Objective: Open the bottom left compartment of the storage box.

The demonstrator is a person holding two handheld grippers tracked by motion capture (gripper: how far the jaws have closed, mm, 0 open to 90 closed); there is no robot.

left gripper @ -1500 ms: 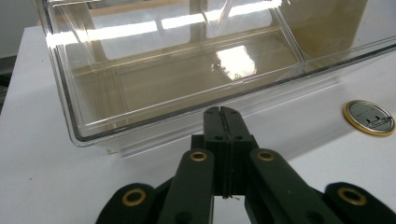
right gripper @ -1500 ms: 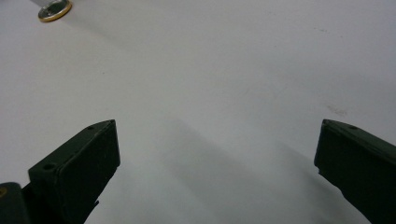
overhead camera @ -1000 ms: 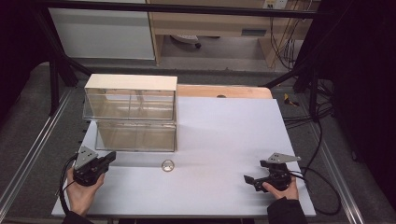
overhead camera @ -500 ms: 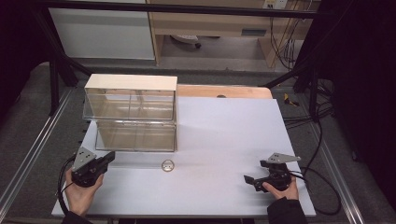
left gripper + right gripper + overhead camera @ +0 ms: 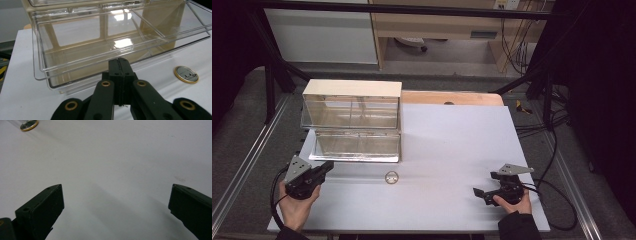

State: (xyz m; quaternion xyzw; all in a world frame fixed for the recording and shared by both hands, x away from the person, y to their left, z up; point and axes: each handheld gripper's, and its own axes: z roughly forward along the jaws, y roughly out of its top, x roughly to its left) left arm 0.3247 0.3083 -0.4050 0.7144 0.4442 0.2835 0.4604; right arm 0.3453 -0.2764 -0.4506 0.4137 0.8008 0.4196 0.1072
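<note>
The small round gold-rimmed disc (image 5: 391, 177) lies flat on the white table (image 5: 452, 150), just near of the lower clear drawer (image 5: 357, 146), between your two hands and closer to the left one. Nothing has it yet, so the pick-up and any placing are all left to do, by my read. The lower drawer stands pulled out toward you and looks empty; the upper drawer (image 5: 351, 112) sits in its cream frame. Your left gripper (image 5: 326, 168) has its fingers pressed together on nothing, pointing at the drawer front, with the disc off to its right. Your right gripper (image 5: 478, 192) rests at the near right, fingers wide apart, empty, well apart from the disc. Room: bare table right and far of the disc. Tight side is the drawer lip just far of it. The near table edge runs just behind both hands.
</note>
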